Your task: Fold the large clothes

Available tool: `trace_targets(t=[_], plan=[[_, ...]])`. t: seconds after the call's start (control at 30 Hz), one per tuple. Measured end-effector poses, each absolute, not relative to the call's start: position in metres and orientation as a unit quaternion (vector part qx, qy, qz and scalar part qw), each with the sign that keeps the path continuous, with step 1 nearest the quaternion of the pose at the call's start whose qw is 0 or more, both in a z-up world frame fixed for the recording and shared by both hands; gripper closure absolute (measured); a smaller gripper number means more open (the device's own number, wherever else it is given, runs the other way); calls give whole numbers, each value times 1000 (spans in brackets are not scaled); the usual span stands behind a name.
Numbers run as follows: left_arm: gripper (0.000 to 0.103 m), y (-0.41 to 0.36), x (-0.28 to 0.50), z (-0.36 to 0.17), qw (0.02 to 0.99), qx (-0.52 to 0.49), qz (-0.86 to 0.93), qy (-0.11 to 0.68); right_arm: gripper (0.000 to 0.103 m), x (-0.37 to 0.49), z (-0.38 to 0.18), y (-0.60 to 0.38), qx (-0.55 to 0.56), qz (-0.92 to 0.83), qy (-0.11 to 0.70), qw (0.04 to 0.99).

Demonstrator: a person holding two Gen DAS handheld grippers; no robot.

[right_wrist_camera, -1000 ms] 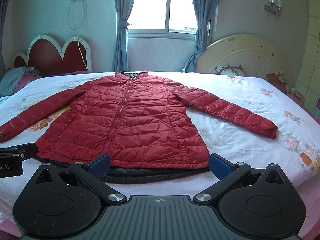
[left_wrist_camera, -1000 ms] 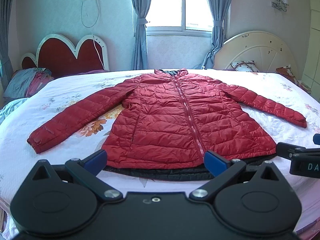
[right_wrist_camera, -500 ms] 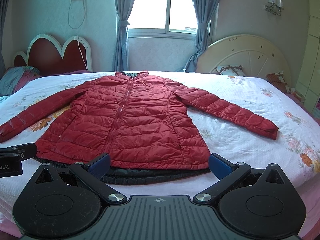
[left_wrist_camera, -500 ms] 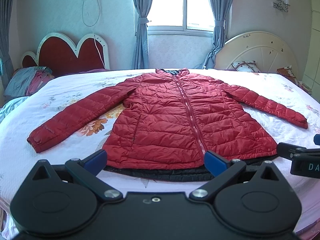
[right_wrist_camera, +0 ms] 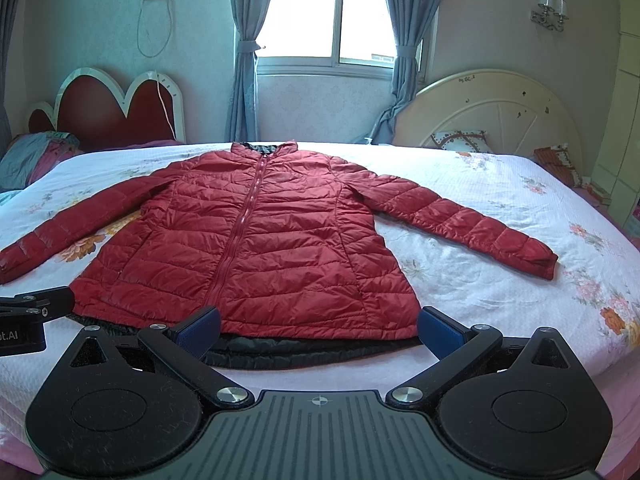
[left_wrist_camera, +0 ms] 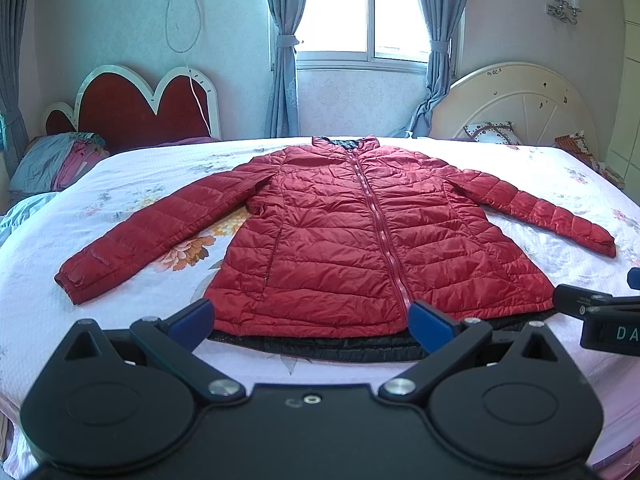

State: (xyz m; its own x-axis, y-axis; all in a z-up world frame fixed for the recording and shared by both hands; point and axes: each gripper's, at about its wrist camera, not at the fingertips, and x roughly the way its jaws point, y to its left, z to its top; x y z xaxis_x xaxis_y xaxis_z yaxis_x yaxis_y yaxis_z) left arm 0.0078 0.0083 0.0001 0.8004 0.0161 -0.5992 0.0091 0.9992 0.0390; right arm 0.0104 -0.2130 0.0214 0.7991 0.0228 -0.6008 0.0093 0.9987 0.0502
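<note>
Jacket (left_wrist_camera: 360, 240), red and quilted, lies flat on the bed (left_wrist_camera: 120, 208) with its front side up and the zipper closed. In the left wrist view both sleeves are spread out to the sides, the collar points to the window (left_wrist_camera: 372, 8), and the hem is at the near edge of the bed. A black lining (left_wrist_camera: 320, 346) shows as a dark strip under the hem. The left gripper (left_wrist_camera: 310, 322) hovers in front of the hem, its jaws wide apart and holding nothing; the blue fingertips (left_wrist_camera: 192, 318) are close to the hem, but I cannot tell if they touch it. At the right edge of this view a part of the right gripper (left_wrist_camera: 592, 308) is seen. Behind the bed stand a red heart-shaped headboard (left_wrist_camera: 132, 108) and a cream round headboard (left_wrist_camera: 516, 100).

In the right wrist view the same jacket (right_wrist_camera: 260, 248) is seen more from its right side, with the right sleeve (right_wrist_camera: 472, 224) stretched over the flowered sheet. The right gripper (right_wrist_camera: 320, 330) is also spread wide and empty, in front of the hem, with the black lining (right_wrist_camera: 304, 354) between its blue fingertips (right_wrist_camera: 440, 332). A part of the left gripper (right_wrist_camera: 36, 312) is seen at the left edge, near the left corner of the hem.
</note>
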Motion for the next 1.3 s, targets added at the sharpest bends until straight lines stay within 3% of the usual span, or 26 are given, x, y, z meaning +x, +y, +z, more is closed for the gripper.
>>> trace_targets(t=[0.53, 1.3], plan=[[0, 8, 25, -3, 944, 20, -9, 331, 0, 31, 14, -225, 22, -19, 318, 947], [0, 2, 196, -29, 930, -20, -86, 358, 0, 173, -7, -268, 27, -126, 335, 933]])
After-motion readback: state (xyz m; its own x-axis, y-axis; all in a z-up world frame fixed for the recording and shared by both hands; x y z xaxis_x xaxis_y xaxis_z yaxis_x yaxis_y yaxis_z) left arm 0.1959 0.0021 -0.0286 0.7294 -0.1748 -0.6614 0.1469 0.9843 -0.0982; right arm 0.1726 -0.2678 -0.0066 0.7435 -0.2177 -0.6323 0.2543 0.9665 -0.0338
